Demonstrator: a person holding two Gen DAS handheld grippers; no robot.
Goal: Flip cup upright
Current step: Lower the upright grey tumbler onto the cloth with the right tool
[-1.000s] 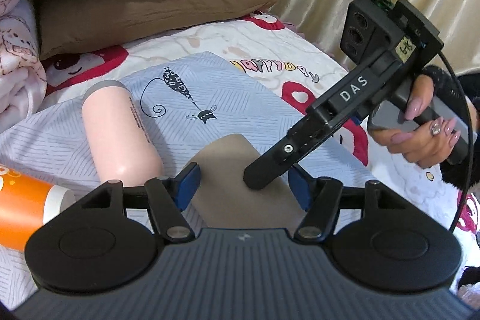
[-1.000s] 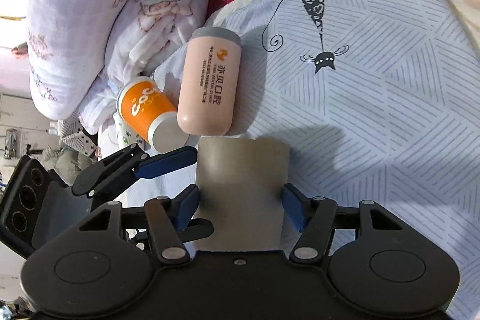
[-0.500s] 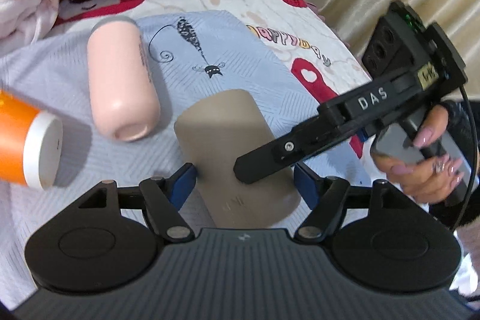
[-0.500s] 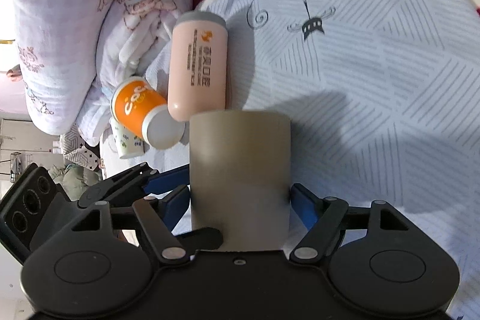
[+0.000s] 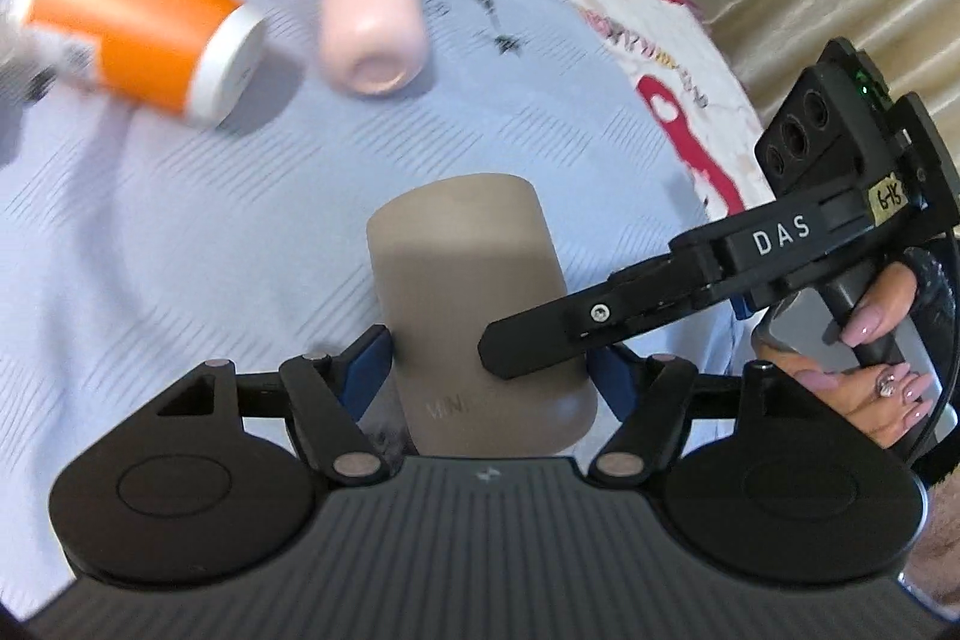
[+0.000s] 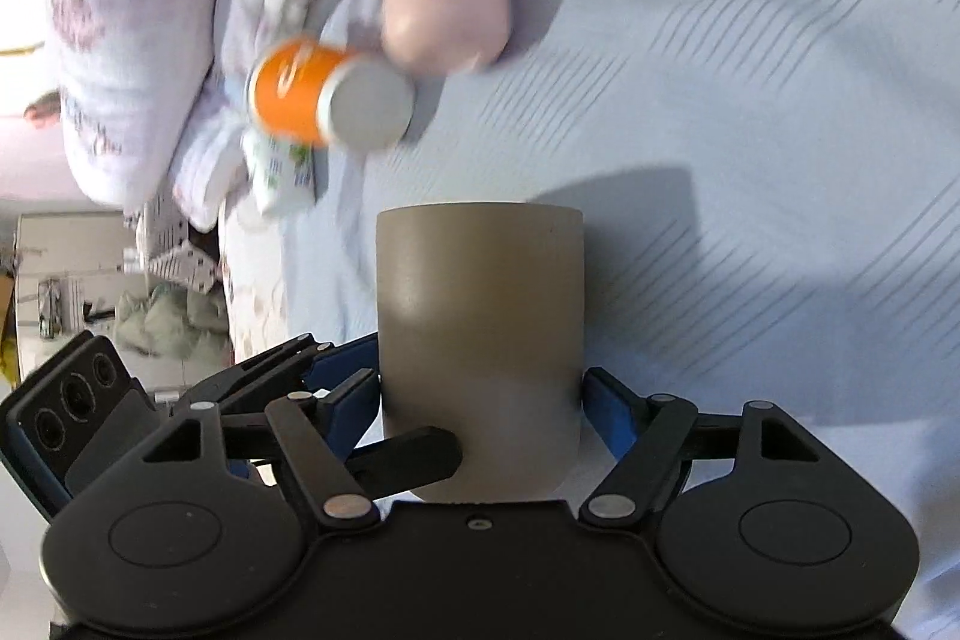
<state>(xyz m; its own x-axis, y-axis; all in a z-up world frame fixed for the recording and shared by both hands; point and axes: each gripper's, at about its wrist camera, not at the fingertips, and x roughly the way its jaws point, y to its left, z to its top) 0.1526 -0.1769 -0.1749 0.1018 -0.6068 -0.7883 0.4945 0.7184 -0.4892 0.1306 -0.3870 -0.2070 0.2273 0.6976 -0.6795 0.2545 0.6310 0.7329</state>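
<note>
Taupe cup (image 5: 474, 304) sits between the blue pads of your left gripper (image 5: 489, 376) and your right gripper (image 6: 480, 400); both are closed on its sides, near its rounded end

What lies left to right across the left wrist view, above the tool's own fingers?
Orange cup → pink bottle → taupe cup → right tool → person's hand.
</note>
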